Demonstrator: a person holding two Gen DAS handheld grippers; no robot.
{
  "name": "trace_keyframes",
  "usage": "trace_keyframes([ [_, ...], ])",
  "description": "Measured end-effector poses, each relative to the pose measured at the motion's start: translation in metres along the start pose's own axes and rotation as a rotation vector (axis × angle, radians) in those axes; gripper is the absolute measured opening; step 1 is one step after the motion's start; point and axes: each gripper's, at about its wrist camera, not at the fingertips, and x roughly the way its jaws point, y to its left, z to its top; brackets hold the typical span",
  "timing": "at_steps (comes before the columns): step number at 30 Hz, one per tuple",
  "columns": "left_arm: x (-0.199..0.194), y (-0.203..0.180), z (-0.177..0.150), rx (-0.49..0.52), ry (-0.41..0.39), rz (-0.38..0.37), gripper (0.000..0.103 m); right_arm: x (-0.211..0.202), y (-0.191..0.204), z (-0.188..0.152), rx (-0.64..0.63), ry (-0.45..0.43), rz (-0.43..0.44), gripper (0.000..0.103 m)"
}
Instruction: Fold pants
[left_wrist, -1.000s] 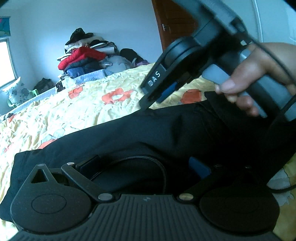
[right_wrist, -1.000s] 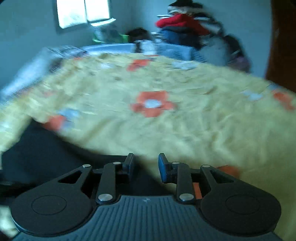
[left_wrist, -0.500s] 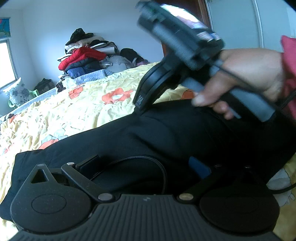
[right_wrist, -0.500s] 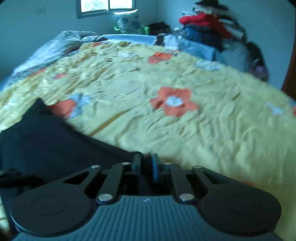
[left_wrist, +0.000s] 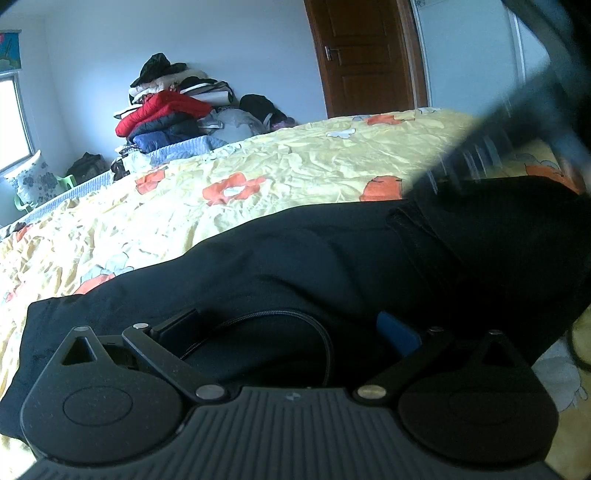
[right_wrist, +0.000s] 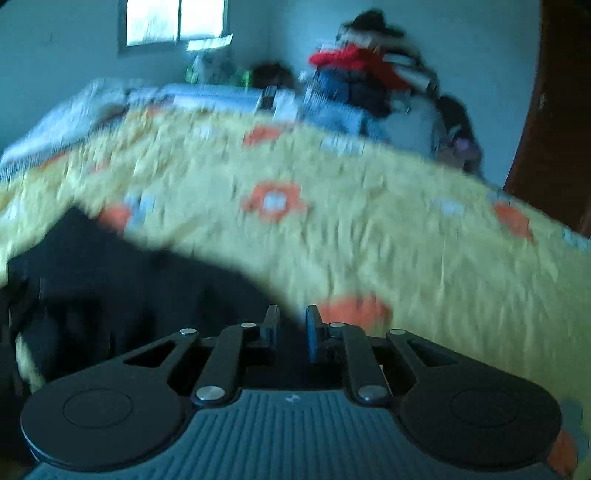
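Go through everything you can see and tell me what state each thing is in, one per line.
Black pants: spread flat on the bed, not yet folded over.
Left tool: wide open, resting over the pants.
Right tool: slightly open, just reopening, no cloth visibly pinched.
Yellow bedspread: wrinkled.
Door: closed.
Clothes pile: heaped.

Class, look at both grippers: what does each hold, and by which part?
Left gripper: nothing; it stands open over the black pants. Right gripper: jaws just opened slightly, narrow gap at the pants' edge; blur hides whether cloth is pinched.
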Motion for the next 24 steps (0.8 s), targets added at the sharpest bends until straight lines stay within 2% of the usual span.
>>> trace_keyframes([
  [2,0.0,-0.001,0.0,0.003,-0.002,0.003,0.102,0.014,0.005,-0.014,-0.01,0.033,-0.005,0.016],
  [3,-0.001,-0.001,0.0,0.003,-0.005,0.005,0.103,0.015,0.003,-0.018,0.018,-0.004,-0.011,0.019],
  [6,-0.007,0.0,0.003,0.007,-0.008,0.014,0.103,0.003,0.0,-0.015,0.121,-0.036,-0.02,0.021],
  [8,-0.012,0.005,0.008,-0.002,-0.024,0.017,0.103,-0.011,0.007,-0.017,0.117,-0.078,-0.022,0.029],
  [9,-0.013,0.009,0.01,-0.016,-0.027,0.025,0.103,-0.016,0.01,-0.018,0.108,-0.087,-0.013,0.038],
  [10,-0.013,0.014,0.013,-0.035,-0.025,0.03,0.103,-0.019,0.014,-0.02,0.098,-0.088,-0.005,0.053],
  [12,-0.013,0.026,0.016,-0.086,-0.016,0.035,0.103,-0.015,0.021,-0.026,0.067,-0.065,0.005,0.075],
  [14,-0.013,0.038,0.018,-0.125,-0.011,0.052,0.103,-0.001,0.024,-0.032,0.059,-0.015,-0.002,0.076],
  [20,-0.022,0.079,0.023,-0.198,-0.027,0.155,0.103,-0.013,0.03,-0.029,0.117,-0.083,-0.024,0.077],
  [24,-0.037,0.127,0.018,-0.311,-0.032,0.258,0.103,-0.02,0.052,-0.017,0.066,-0.11,-0.023,0.086],
])
